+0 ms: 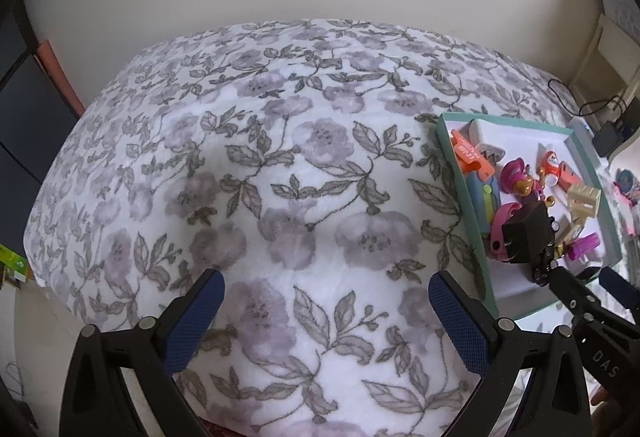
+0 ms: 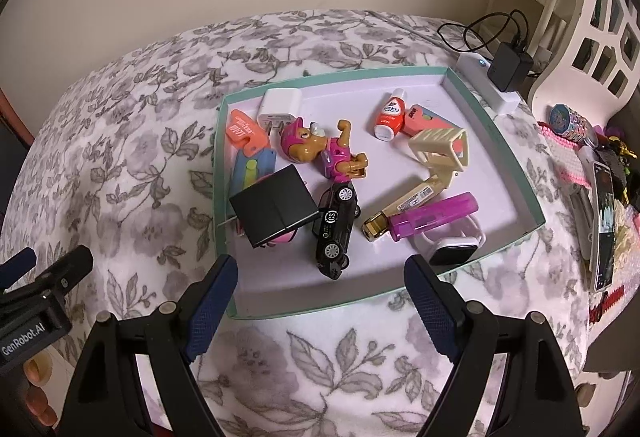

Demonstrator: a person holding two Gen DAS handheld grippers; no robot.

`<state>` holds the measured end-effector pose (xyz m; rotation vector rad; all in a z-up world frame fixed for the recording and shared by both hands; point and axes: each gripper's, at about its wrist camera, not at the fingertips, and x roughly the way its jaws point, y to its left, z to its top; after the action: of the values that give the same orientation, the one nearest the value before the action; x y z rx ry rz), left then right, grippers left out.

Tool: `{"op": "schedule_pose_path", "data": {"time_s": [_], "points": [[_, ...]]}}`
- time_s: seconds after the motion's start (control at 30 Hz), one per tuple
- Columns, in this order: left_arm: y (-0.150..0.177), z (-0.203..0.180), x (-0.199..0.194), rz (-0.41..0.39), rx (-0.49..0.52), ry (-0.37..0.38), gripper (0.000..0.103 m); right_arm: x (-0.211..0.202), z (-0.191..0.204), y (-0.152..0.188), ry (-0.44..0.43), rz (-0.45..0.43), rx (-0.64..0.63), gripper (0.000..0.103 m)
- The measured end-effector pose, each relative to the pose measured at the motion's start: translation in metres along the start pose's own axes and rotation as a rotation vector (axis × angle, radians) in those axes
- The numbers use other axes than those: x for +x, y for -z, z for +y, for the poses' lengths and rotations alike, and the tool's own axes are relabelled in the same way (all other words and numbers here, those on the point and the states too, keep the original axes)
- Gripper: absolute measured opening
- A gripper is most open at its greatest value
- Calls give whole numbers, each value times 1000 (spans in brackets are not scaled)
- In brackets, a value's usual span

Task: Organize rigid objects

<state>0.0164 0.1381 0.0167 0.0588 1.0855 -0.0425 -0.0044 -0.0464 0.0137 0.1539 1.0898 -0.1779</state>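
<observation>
Shallow green-rimmed tray (image 2: pixel 502 141) with a white floor sits on the floral blanket (image 1: pixel 280 177), packed with small hard items. Black toy car (image 2: pixel 335 227) lies near the tray's front middle, a black square box (image 2: pixel 274 211) touching its left side. Pink-hatted dog figure (image 2: pixel 320 149) lies just behind the car. Purple lighter (image 2: pixel 434 215) and a beige clip (image 2: pixel 438 153) are to the right, a red-white bottle (image 2: pixel 390 115) and white charger (image 2: pixel 279 104) toward the back.

Right hand-held gripper (image 2: pixel 320 301) hovers over the tray's front edge, jaws wide, nothing between them; the car is just ahead of the gap.

Left hand-held gripper (image 1: pixel 326 317) hangs over bare blanket, jaws wide and empty; the tray is off to its right, apart from it.
</observation>
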Motion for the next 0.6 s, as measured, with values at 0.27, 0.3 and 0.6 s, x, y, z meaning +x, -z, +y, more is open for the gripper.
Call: {"op": "schedule_pose_path", "data": {"time_s": [0.27,0.3,0.6], "points": [[1,-5,4,15,18,-22,103,1,0,2,0,2,-8,86],[1,-5,4,16,19,-27,103,1,-1,2,-1,1,-7,86],[1,-2,7,25,3,-40,103,2,-3,2,1,2,-1,86]]}}
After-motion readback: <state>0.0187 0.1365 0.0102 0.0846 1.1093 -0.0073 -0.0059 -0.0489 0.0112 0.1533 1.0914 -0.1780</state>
